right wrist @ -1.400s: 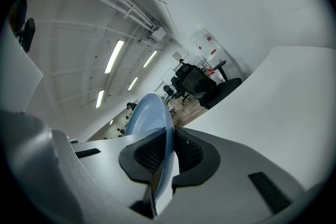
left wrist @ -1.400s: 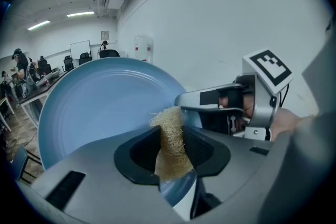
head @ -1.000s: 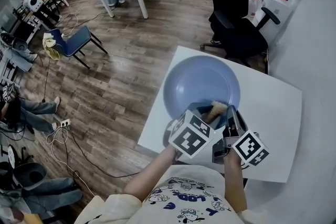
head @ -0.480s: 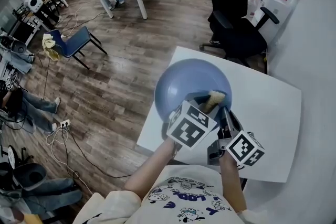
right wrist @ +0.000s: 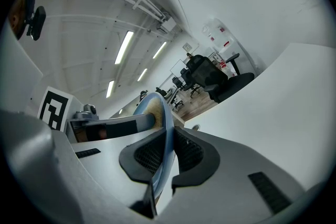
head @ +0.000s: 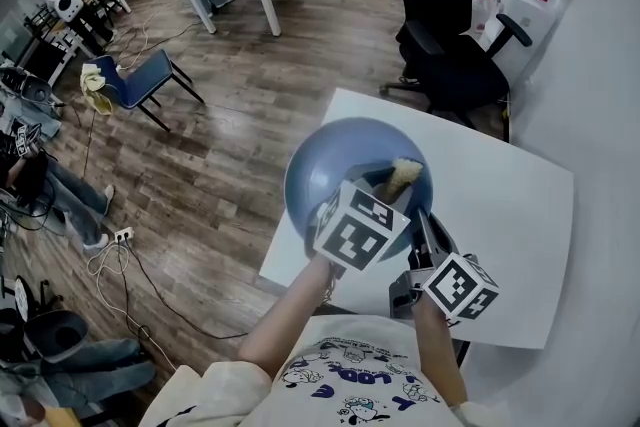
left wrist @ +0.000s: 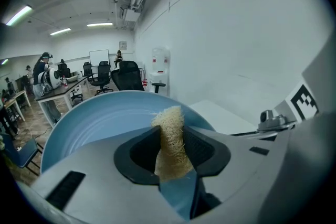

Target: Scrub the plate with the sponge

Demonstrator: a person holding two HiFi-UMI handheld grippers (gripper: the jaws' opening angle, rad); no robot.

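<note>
The blue plate (head: 335,177) is lifted off the white table (head: 510,205) and tilted. My right gripper (head: 426,221) is shut on its near rim; in the right gripper view the rim (right wrist: 166,128) runs edge-on between the pads. My left gripper (head: 390,190) is shut on a tan fibrous sponge (head: 402,175), which presses against the plate's inner face. In the left gripper view the sponge (left wrist: 171,134) stands upright between the jaws with the plate (left wrist: 94,123) behind it. The right gripper view also shows the sponge (right wrist: 152,108) against the plate.
The table's left edge drops to wooden floor (head: 220,165). A black office chair (head: 450,25) stands beyond the far corner, and a white wall (head: 600,115) runs along the right. Desks and seated people are farther off.
The plate has risen from the table and tipped up, shifting left in the head view. My left gripper has carried the sponge upward across the plate's face. The right gripper has barely moved.
</note>
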